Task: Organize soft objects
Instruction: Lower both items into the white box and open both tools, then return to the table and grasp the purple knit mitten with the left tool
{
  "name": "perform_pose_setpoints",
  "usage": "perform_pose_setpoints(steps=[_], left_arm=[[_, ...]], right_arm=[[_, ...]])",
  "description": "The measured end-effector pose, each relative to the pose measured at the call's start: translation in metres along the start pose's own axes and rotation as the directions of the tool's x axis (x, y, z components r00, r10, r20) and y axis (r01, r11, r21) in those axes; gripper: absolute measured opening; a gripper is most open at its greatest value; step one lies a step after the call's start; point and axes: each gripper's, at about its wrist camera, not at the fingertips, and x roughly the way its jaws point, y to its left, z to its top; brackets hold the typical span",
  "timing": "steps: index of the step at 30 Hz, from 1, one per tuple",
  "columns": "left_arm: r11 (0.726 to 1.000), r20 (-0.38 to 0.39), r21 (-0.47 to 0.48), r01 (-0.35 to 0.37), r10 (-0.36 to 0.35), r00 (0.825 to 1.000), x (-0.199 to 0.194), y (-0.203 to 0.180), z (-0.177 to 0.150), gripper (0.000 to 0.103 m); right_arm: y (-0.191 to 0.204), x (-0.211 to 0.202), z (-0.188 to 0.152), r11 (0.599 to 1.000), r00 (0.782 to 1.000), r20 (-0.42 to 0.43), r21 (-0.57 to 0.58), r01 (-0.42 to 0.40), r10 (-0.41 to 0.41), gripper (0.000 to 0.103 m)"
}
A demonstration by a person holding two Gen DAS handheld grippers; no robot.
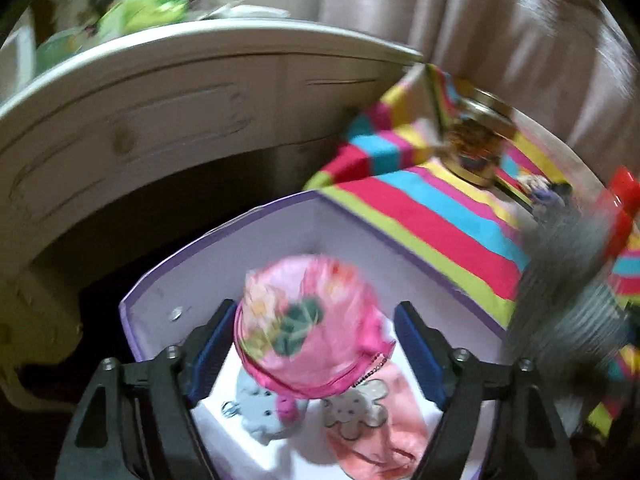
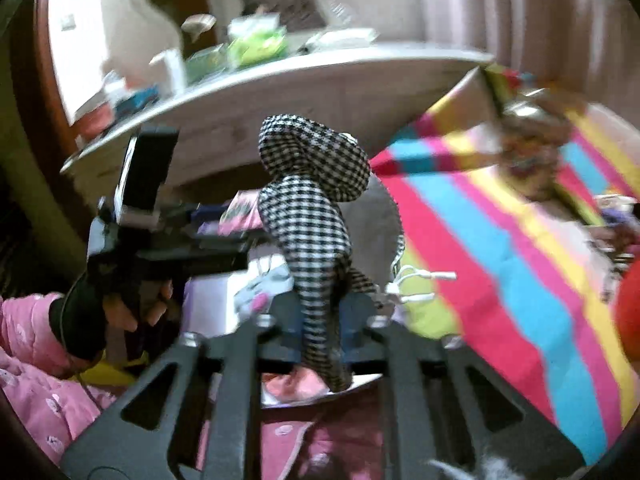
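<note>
The pink pouch (image 1: 308,320) is located between the spread fingers of the left gripper (image 1: 316,344), untouched; the checkered cloth (image 2: 316,216) is pinched by the right gripper (image 2: 322,324).

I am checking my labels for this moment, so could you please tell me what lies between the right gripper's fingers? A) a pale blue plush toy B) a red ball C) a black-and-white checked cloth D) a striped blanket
C: in the right wrist view the black-and-white checked cloth runs down between the right gripper's fingers, with the striped blanket lying behind it.
</note>
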Motion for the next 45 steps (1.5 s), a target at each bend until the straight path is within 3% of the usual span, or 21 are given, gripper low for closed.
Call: perform_pose_setpoints(steps=[1, 2, 6, 9, 14, 18, 23, 24, 28, 30, 31, 33, 34, 38, 40, 42, 43, 44, 45], left_arm=[[1.0, 0.008, -0.023, -0.014, 0.014, 1.0, -0.001, 0.005, 0.001, 0.084], [0.999, 0.017, -0.032, -0.023, 0.024, 1.0, -0.002, 0.007, 0.003, 0.084], [1.0, 0.047, -0.017, -0.023, 0.024, 0.999, -0.002, 0.002, 0.013, 0.085], [1.0, 0.046, 0.015, 0.027, -0.028, 0.999, 0.004, -0.022, 0.021, 0.085], [0.97, -0.059, 0.183, 0.159, -0.151, 0.987, 0.033, -0.106, 0.027, 0.085], [0.922, -0.19, 0.248, 0.298, -0.256, 0.948, 0.072, -0.175, 0.03, 0.085], [0.875, -0.29, 0.204, 0.438, -0.374, 0.881, 0.134, -0.264, 0.055, 0.085], [0.872, -0.29, 0.199, 0.448, -0.384, 0.877, 0.141, -0.276, 0.06, 0.085], [0.842, -0.238, 0.288, 0.456, -0.398, 0.886, 0.171, -0.353, 0.091, 0.085], [0.807, -0.22, 0.375, 0.456, -0.4, 0.89, 0.186, -0.39, 0.104, 0.085], [0.778, -0.214, 0.445, 0.444, -0.389, 0.896, 0.196, -0.412, 0.11, 0.085], [0.752, -0.192, 0.533, 0.387, -0.337, 0.922, 0.208, -0.437, 0.113, 0.085], [0.727, -0.181, 0.581, 0.365, -0.322, 0.929, 0.216, -0.452, 0.113, 0.085], [0.66, -0.196, 0.642, 0.39, -0.351, 0.916, 0.229, -0.48, 0.113, 0.085], [0.639, -0.172, 0.673, 0.373, -0.355, 0.919, 0.232, -0.493, 0.113, 0.085], [0.634, -0.152, 0.68, 0.367, -0.368, 0.917, 0.235, -0.5, 0.117, 0.079], [0.637, -0.158, 0.662, 0.396, -0.397, 0.904, 0.236, -0.499, 0.121, 0.054], [0.644, -0.177, 0.636, 0.424, -0.413, 0.893, 0.237, -0.496, 0.123, 0.018], [0.657, -0.184, 0.62, 0.43, -0.411, 0.893, 0.238, -0.493, 0.123, 0.018]], right_arm=[[0.004, 0.006, -0.002, 1.0, 1.0, -0.015, -0.013, 0.0, -0.001, 0.067], [0.003, 0.007, -0.002, 1.0, 1.0, -0.013, -0.015, 0.001, -0.001, 0.068], [-0.013, -0.007, -0.008, 0.999, 1.0, 0.018, 0.05, 0.017, -0.018, 0.069], [-0.044, -0.027, -0.021, 0.985, 0.997, 0.047, 0.163, 0.047, -0.056, 0.071], [-0.105, -0.056, -0.047, 0.926, 0.98, 0.048, 0.338, 0.166, -0.193, 0.071], [-0.148, -0.083, -0.08, 0.845, 0.954, 0.023, 0.471, 0.253, -0.299, 0.071], [-0.195, -0.12, -0.131, 0.717, 0.91, -0.028, 0.606, 0.345, -0.414, 0.071], [-0.201, -0.125, -0.137, 0.698, 0.901, -0.038, 0.618, 0.362, -0.433, 0.071], [-0.232, -0.15, -0.163, 0.609, 0.867, -0.06, 0.688, 0.395, -0.494, 0.071], [-0.247, -0.165, -0.173, 0.567, 0.85, -0.06, 0.72, 0.4, -0.523, 0.071], [-0.252, -0.17, -0.176, 0.553, 0.841, -0.061, 0.728, 0.406, -0.538, 0.071], [-0.265, -0.182, -0.182, 0.522, 0.819, -0.068, 0.74, 0.424, -0.569, 0.071], [-0.271, -0.186, -0.183, 0.512, 0.813, -0.07, 0.745, 0.427, -0.578, 0.071], [-0.289, -0.207, -0.193, 0.461, 0.789, -0.072, 0.777, 0.428, -0.61, 0.071], [-0.298, -0.211, -0.194, 0.441, 0.78, -0.082, 0.786, 0.434, -0.621, 0.071], [-0.306, -0.215, -0.196, 0.429, 0.774, -0.092, 0.788, 0.441, -0.626, 0.071], [-0.309, -0.215, -0.196, 0.426, 0.774, -0.097, 0.789, 0.444, -0.626, 0.071], [-0.312, -0.216, -0.195, 0.423, 0.773, -0.102, 0.788, 0.447, -0.626, 0.071], [-0.315, -0.217, -0.194, 0.424, 0.771, -0.101, 0.787, 0.448, -0.628, 0.071]])
